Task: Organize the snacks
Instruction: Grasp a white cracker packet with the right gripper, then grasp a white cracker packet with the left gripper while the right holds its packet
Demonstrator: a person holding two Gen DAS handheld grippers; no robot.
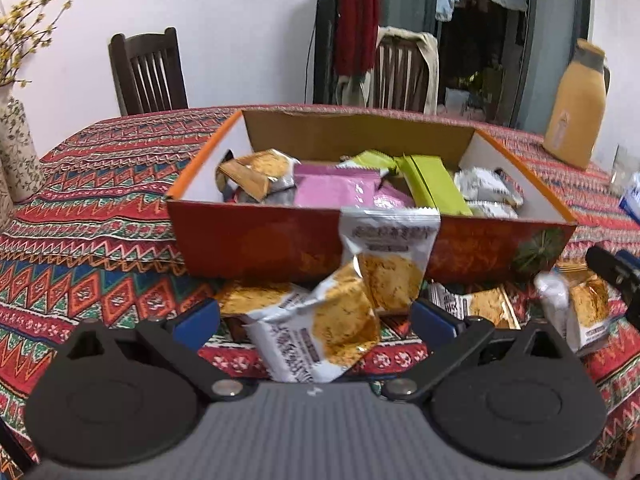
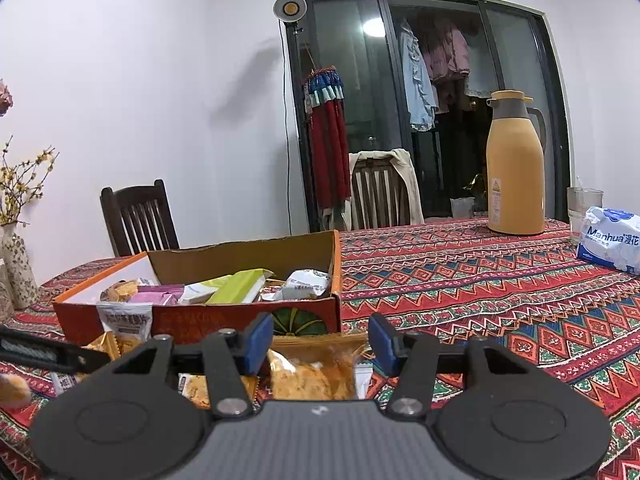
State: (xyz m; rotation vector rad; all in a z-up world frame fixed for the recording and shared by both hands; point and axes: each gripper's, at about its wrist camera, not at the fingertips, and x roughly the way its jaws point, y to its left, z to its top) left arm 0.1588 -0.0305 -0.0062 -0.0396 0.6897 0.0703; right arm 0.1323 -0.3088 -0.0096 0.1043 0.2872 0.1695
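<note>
Snacks in shiny crinkly packets lie in two places: some inside the cardboard box [image 1: 248, 236], and some loose on the counter [image 1: 92, 216] just in front of it. The box is low and wide, orange-red on the outside with plain brown card inside. In it are a flat pink packet [image 1: 336, 190], a smooth green packet [image 1: 436, 184] and a puffy silver packet [image 1: 486, 188] on the right.

The left gripper [image 1: 316, 320] is spread wide, its blue pads on either side of a white and gold cracker packet [image 1: 320, 332]. The pads do not touch it. This packet is wrinkled and tilted. A second cracker packet [image 1: 390, 256] leans on the near wall of the box, with a zigzag edge along its top. More of the same packets lie flat to the right, near the tip of the other gripper.

The right gripper [image 2: 320, 344] is also open, with a gap between its blue pads. An orange see-through packet [image 2: 316, 372] sits on the counter between them. I cannot tell if the pads touch it.

The counter has a woven cloth with red, blue and green zigzags and diamonds. Far on the right stand a tall smooth yellow jug [image 2: 516, 168], a clear glass [image 2: 582, 208] and a soft tissue pack [image 2: 610, 244]. Dark wooden chairs [image 2: 138, 216] with slats stand behind the counter.
</note>
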